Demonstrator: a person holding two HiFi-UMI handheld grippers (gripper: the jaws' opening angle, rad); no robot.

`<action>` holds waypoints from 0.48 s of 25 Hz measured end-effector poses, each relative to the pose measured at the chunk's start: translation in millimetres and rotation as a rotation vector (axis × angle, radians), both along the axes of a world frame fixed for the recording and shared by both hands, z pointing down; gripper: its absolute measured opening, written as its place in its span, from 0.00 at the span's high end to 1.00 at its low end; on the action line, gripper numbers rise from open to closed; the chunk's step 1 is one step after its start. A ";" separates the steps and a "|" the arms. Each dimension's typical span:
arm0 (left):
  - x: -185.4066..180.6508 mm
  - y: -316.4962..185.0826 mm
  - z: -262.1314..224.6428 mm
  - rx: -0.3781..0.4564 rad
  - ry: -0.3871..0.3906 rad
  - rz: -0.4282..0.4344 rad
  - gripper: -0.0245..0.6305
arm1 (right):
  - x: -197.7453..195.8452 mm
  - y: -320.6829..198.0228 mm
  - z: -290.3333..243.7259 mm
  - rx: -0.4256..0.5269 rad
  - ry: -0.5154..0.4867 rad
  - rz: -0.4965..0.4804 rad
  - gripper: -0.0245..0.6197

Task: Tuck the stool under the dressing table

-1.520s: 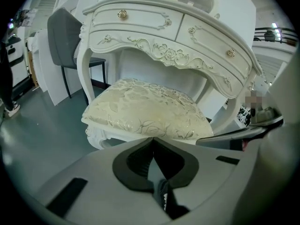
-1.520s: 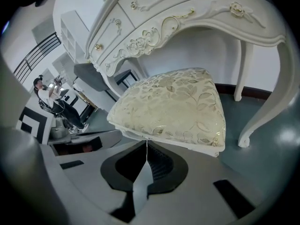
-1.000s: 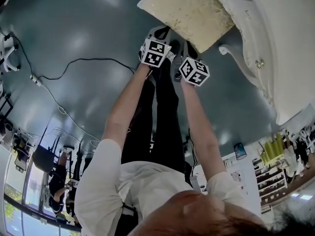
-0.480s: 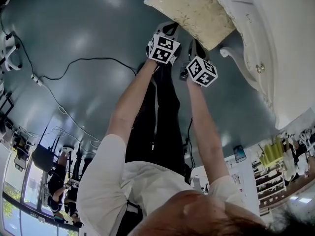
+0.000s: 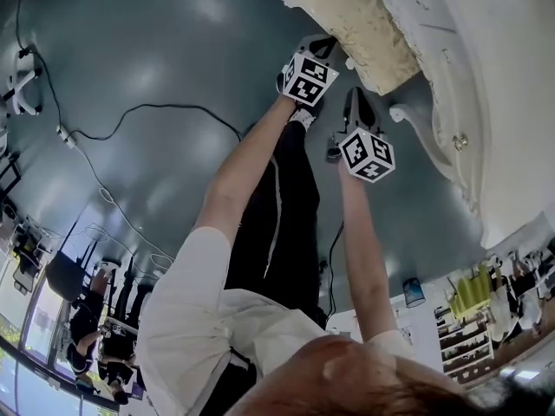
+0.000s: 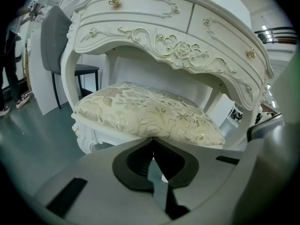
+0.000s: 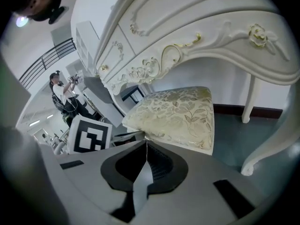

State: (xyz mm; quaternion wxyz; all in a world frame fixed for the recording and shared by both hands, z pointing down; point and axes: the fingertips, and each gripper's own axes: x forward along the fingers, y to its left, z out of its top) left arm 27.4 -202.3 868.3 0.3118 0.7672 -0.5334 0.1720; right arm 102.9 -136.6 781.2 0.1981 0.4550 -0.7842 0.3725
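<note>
While both are clenched with nothing between their jaws, the left claw [image 6: 152,140] has its tip at the front edge of the stool [image 6: 145,111], and the right claw [image 7: 146,142] has its tip at the cushion's near corner. The stool stands on the grey floor [image 5: 156,50], its floral seat partly beneath the carved arch of the white dressing table [image 6: 173,46], with the near edge jutting out toward the person.

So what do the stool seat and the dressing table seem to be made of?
The stool seat: padded fabric, cream with a shiny gold leaf pattern, probably brocade-type upholstery. The dressing table: looks like carved wood painted glossy white, with gilt scrollwork and gold knobs; moulded resin cannot be ruled out.
</note>
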 end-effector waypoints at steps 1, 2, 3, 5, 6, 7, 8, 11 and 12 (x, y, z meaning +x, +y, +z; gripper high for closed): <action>1.9 -5.2 0.0 0.006 0.003 0.001 0.94 | 0.8 -2.7 -6.5 0.014 -0.007 0.003 0.90; 2.5 -10.3 0.0 0.011 0.005 0.003 0.94 | -0.3 -6.2 -12.6 0.032 -0.009 0.001 0.90; 1.4 -15.7 0.1 0.018 0.005 0.005 0.94 | -3.0 -10.5 -17.6 0.050 -0.007 -0.005 0.90; -1.4 -27.4 0.6 0.035 0.003 0.013 0.94 | -10.2 -18.4 -24.3 0.078 -0.008 -0.018 0.90; -1.5 -33.1 0.7 0.043 0.002 0.021 0.94 | -13.7 -21.2 -26.9 0.088 -0.008 -0.027 0.90; -1.0 -38.8 0.6 0.050 0.000 0.030 0.94 | -17.1 -23.2 -29.8 0.097 -0.008 -0.039 0.90; -0.7 -44.3 0.4 0.057 -0.003 0.039 0.94 | -20.3 -24.7 -33.1 0.108 -0.007 -0.053 0.90; -3.6 -61.3 0.2 0.067 -0.010 0.027 0.94 | -27.2 -29.2 -43.0 0.143 -0.008 -0.086 0.90; -5.3 -66.4 0.4 0.068 -0.013 0.013 0.94 | -28.0 -29.9 -45.0 0.152 -0.009 -0.089 0.90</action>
